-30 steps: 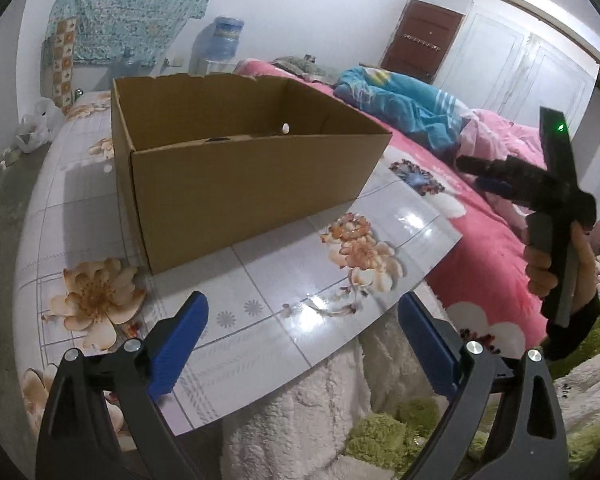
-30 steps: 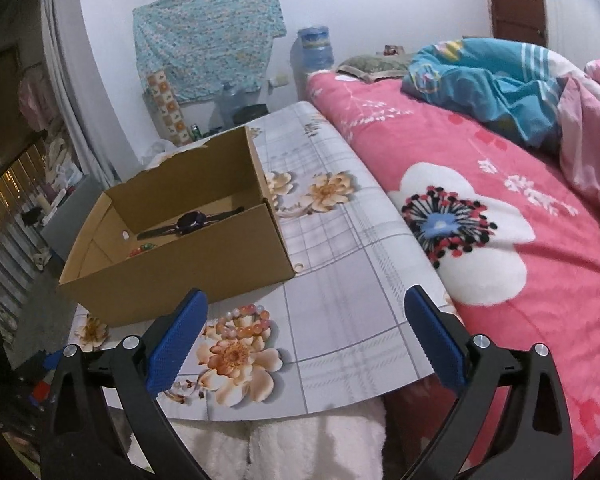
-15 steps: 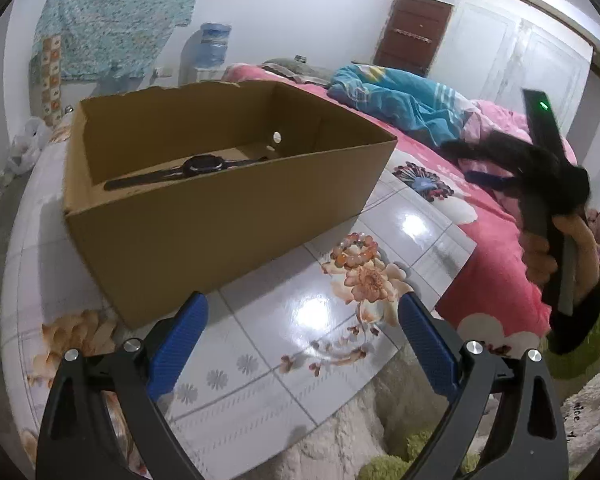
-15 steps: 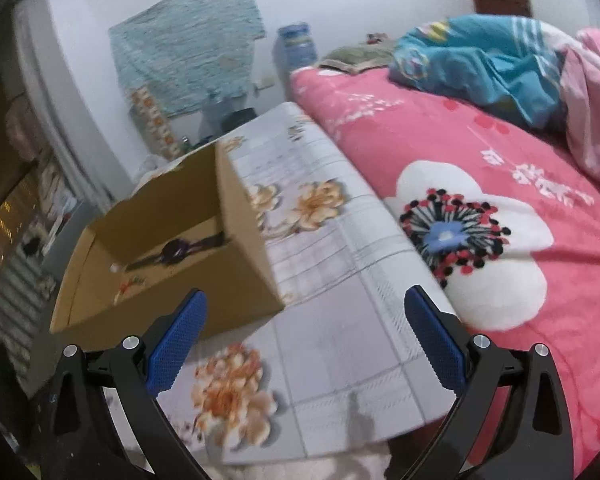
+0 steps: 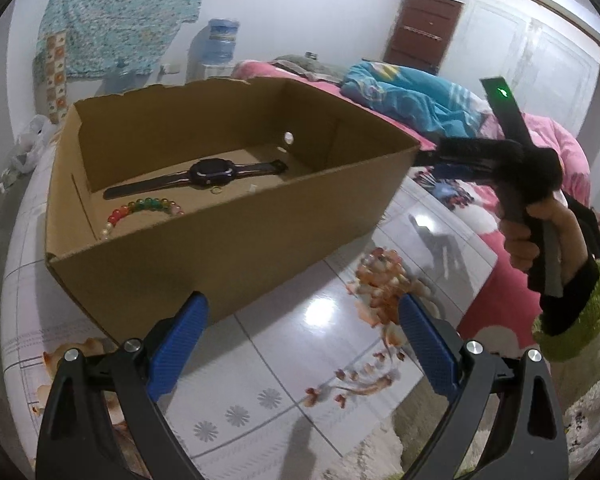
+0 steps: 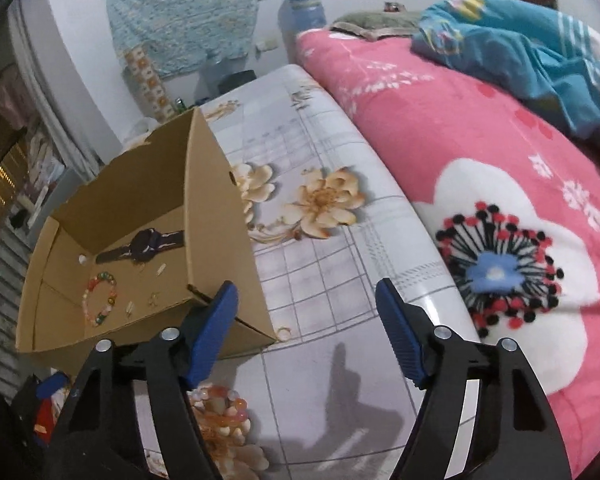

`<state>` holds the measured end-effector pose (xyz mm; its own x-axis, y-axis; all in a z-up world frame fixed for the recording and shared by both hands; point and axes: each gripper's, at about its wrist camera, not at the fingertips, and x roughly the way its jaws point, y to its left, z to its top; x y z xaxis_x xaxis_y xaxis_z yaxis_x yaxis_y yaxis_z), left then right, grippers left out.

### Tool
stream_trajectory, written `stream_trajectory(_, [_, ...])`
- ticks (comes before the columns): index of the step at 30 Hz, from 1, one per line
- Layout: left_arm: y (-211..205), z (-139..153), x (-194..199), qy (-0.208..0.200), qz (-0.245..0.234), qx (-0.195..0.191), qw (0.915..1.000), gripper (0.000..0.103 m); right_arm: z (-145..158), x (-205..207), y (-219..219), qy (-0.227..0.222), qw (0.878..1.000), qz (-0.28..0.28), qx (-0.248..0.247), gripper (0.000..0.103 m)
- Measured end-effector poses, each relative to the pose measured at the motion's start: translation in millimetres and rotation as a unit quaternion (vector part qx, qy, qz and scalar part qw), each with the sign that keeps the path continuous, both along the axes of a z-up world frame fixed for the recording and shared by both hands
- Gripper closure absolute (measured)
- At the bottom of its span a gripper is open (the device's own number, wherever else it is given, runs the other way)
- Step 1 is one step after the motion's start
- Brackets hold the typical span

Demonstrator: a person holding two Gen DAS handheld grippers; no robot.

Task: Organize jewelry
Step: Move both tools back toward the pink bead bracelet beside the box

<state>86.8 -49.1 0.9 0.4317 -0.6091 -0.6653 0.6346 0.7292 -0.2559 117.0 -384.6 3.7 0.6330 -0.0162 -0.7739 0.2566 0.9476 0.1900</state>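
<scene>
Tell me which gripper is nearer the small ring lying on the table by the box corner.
Right. The right gripper hovers just above the ring, jaws open and empty, having just been closing. The left gripper sits at the cardboard box's long front wall, farther away.

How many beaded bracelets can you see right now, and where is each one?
2. One multicoloured beaded bracelet lies on the floor of the cardboard box, near the black watch. A second, orange-and-white one lies on the table outside the box, partly hidden behind the right gripper. More may be hidden.

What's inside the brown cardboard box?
Inside the brown cardboard box: a black wristwatch, a colourful bead bracelet and small pale bits. The near wall hides some floor.
</scene>
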Motion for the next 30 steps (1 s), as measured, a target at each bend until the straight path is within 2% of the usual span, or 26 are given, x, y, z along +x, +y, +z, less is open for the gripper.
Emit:
stream_trajectory(4, [4.2,0.6,6.3,0.016,0.003,-0.016,0.9997,0.009,6.6,-5.1,-9.7,-0.018,1.0,-0.013,0.012,0.035])
stream_trajectory(8, [2.1,-0.2,5.7,0.013,0.004,-0.013,0.9998,0.009,5.5,2.7,-17.5,-0.011,0.999,-0.027,0.013,0.035])
stream_trajectory(13, [1.4,-0.5,9.3,0.013,0.016,-0.004,0.9998,0.009,-3.1,22.3,-7.2,0.001,1.0,-0.012,0.013,0.036])
stream_trajectory(23, [15.3,4.5,20.2,0.007,0.058,0.006,0.9983,0.009,-5.3,14.3,10.7,-0.012,0.998,0.027,0.059,0.037])
stream_trajectory(25, [14.6,6.3,17.4,0.005,0.058,0.001,0.9983,0.009,-3.6,7.1,8.8,-0.016,0.998,0.023,0.063,0.032])
stream_trajectory(27, [13.3,7.9,13.0,0.004,0.051,0.0,0.9987,0.009,-2.4,-3.4,6.8,-0.021,0.998,0.017,0.062,0.02])
stream_trajectory(30, [1.3,3.4,1.5,0.008,0.033,0.01,0.9994,0.008,-5.5,-21.8,5.9,-0.016,0.999,0.007,0.041,0.009])
